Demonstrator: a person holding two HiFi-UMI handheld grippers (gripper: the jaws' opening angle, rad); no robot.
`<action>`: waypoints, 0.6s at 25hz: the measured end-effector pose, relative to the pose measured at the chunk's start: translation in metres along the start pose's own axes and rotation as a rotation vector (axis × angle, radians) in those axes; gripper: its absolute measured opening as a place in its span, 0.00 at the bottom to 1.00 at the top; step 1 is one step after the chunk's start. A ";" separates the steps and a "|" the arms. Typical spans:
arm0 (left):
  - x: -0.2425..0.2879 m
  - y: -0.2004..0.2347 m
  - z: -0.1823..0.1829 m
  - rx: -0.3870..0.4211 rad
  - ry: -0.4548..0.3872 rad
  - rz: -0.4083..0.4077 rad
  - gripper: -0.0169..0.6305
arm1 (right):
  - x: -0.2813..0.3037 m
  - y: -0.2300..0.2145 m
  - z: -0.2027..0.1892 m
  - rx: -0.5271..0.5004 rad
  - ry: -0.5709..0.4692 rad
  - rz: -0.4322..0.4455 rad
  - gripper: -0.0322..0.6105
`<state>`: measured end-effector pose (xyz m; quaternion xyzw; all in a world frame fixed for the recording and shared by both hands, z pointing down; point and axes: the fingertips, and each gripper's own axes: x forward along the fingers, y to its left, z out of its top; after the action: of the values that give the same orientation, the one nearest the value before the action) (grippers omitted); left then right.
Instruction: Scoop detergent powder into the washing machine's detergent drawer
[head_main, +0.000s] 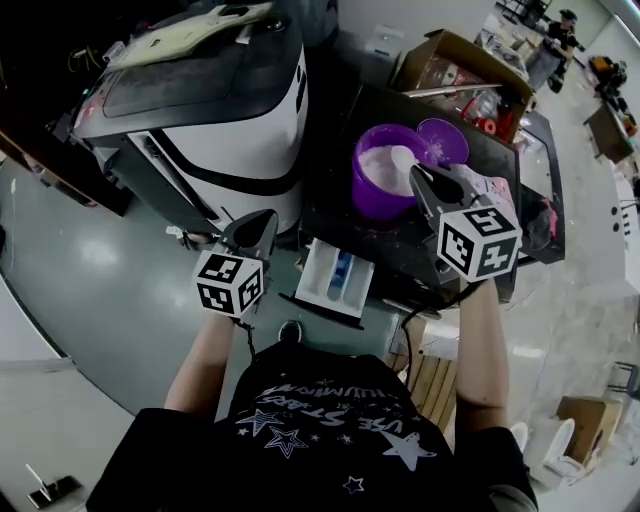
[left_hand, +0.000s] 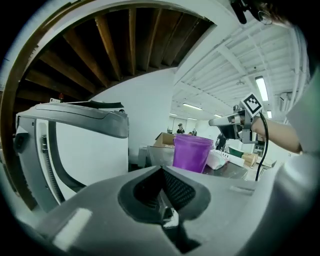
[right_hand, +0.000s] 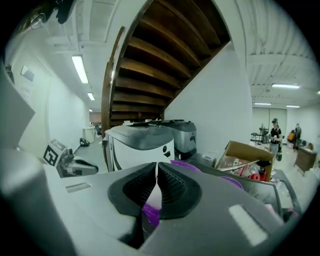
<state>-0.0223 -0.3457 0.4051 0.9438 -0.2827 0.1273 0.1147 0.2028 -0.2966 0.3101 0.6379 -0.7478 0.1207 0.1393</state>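
The right gripper (head_main: 425, 180) is hovering at the rim of the purple tub (head_main: 372, 190). Its fingers are pressing almost together on what is looking like the thin handle of the white scoop (head_main: 401, 158), whose bowl is lying on the powder. The left gripper (head_main: 258, 228) is hanging just beside the washing machine (head_main: 200, 110), fingers pressed together on nothing. The detergent drawer (head_main: 335, 276) is standing pulled out, lower than the desk (head_main: 330, 215), between the two grippers.

The pinch on so thin a handle is looking slight. A loaded scoop could be twisting in the fingers and shedding powder over the desk or the floor on the way from tub to drawer. The drawer's compartments are looking narrow too, so an early tilt would be missing them.

The tub's lid (head_main: 445, 140) is lying just behind the tub and a cardboard box (head_main: 460, 60) is sitting further back, both off the route. Only the desk's edge is standing between tub and drawer, though the left gripper is waiting near the drawer and could be crowding the pour.
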 end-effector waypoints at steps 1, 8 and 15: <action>0.004 0.003 0.001 0.002 0.003 -0.017 0.03 | 0.004 -0.002 0.001 -0.023 0.026 -0.012 0.11; 0.034 0.015 0.004 0.027 0.025 -0.128 0.03 | 0.042 -0.006 -0.013 -0.185 0.275 0.037 0.11; 0.056 0.023 0.000 0.023 0.042 -0.197 0.03 | 0.073 -0.006 -0.034 -0.358 0.506 0.068 0.11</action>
<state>0.0099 -0.3925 0.4253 0.9654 -0.1844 0.1381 0.1219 0.1997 -0.3527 0.3680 0.5274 -0.7197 0.1466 0.4272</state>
